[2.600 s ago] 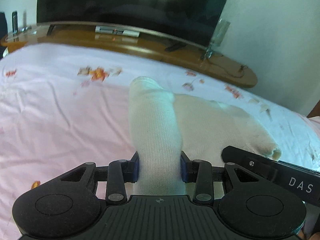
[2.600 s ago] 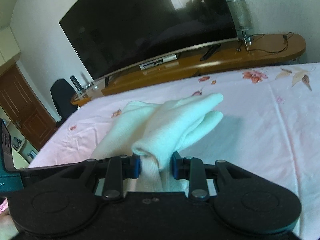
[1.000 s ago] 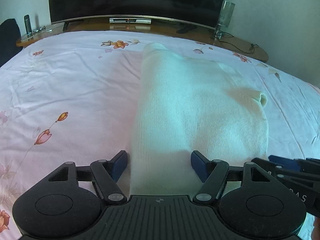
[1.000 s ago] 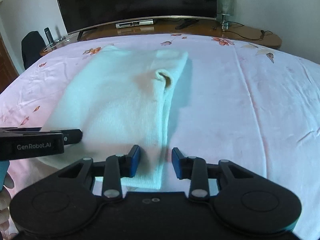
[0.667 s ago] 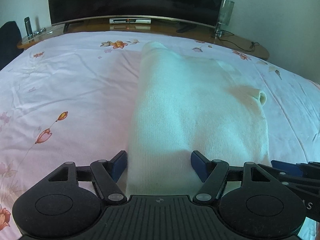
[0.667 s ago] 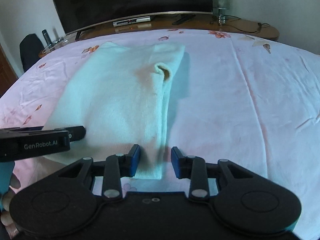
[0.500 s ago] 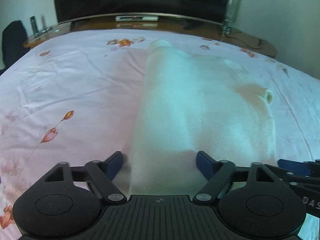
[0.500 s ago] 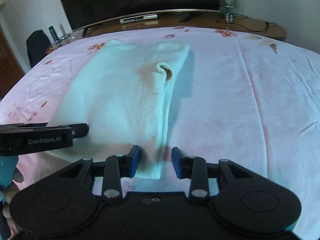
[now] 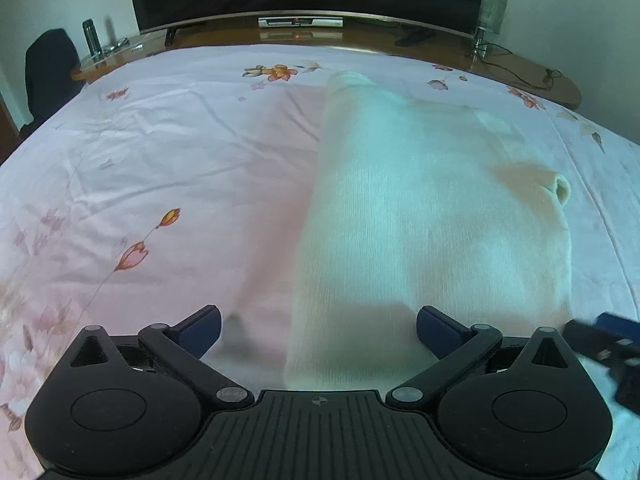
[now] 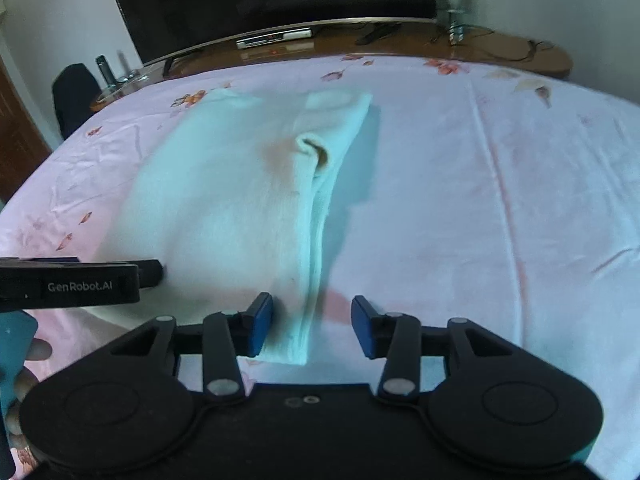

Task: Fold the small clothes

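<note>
Both grippers have let go since earlier: left gripper (image 9: 319,332) and right gripper (image 10: 312,326) gape empty over the near edge of the sweater (image 9: 420,216) lying flat mid-bed (image 9: 160,168); we'd regrip both near corners evenly

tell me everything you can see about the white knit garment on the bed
The white garment looks like a soft ribbed knit, folded into a long flat stack on the pink floral bedsheet. A sleeve cuff lies curled on top with a tan patch beside it. Layered edges show along its right side. The left gripper and right gripper are open around its near corners, not clamping it.
</note>
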The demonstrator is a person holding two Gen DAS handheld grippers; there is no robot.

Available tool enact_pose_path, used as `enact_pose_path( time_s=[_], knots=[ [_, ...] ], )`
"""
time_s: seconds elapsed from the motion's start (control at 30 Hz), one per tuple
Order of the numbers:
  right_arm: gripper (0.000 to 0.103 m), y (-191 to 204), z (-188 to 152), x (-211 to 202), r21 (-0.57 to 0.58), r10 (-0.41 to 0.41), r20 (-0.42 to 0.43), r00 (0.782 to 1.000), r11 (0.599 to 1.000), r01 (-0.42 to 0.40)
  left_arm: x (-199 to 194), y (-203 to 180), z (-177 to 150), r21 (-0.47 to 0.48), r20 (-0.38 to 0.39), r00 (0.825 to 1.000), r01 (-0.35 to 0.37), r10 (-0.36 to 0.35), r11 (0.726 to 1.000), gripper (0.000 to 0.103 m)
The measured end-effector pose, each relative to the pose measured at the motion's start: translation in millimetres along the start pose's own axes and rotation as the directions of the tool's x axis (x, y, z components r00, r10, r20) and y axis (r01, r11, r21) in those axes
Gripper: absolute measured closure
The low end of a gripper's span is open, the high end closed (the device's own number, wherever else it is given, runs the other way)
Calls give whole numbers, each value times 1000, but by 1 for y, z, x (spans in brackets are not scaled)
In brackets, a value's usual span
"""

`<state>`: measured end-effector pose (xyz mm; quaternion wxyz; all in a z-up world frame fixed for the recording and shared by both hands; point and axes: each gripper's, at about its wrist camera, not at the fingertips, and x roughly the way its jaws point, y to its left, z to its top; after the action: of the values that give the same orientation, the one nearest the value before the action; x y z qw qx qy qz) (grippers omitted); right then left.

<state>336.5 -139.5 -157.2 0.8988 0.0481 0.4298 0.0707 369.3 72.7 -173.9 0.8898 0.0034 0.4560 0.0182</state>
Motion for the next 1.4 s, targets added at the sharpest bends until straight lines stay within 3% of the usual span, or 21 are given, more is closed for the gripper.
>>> enact_pose_path(
  time_s=[0.1,0.23,0.3,0.43,0.57,0.67,0.97,1.4],
  knots=[
    [58,4,-8,-29,33,-26,49,998,999,25,-25,5,-8,16,24,1000,10,-11,1000,0],
    [57,17,-26,-67,22,-47,77,996,999,45,-77,12,-22,78,120,989,-97,88,992,0],
    [54,25,-35,-90,15,-52,99,994,999,51,-108,18,-30,105,171,981,-111,92,988,0],
    [42,44,-50,-140,-7,-59,162,985,998,61,-164,37,-46,120,220,975,-47,20,992,0],
    [40,67,-64,-193,-49,-67,243,968,995,82,-211,52,-61,94,252,967,-5,-19,996,0],
    [27,79,-73,-227,-66,-76,290,954,993,99,-240,62,-75,77,269,961,40,-59,996,0],
    [15,90,-100,-290,-28,-136,374,917,987,158,-280,61,-109,99,286,953,73,-99,992,0],
    [10,80,-124,-298,58,-241,397,886,970,238,-300,50,-131,136,289,952,69,-106,988,0]
  ],
)
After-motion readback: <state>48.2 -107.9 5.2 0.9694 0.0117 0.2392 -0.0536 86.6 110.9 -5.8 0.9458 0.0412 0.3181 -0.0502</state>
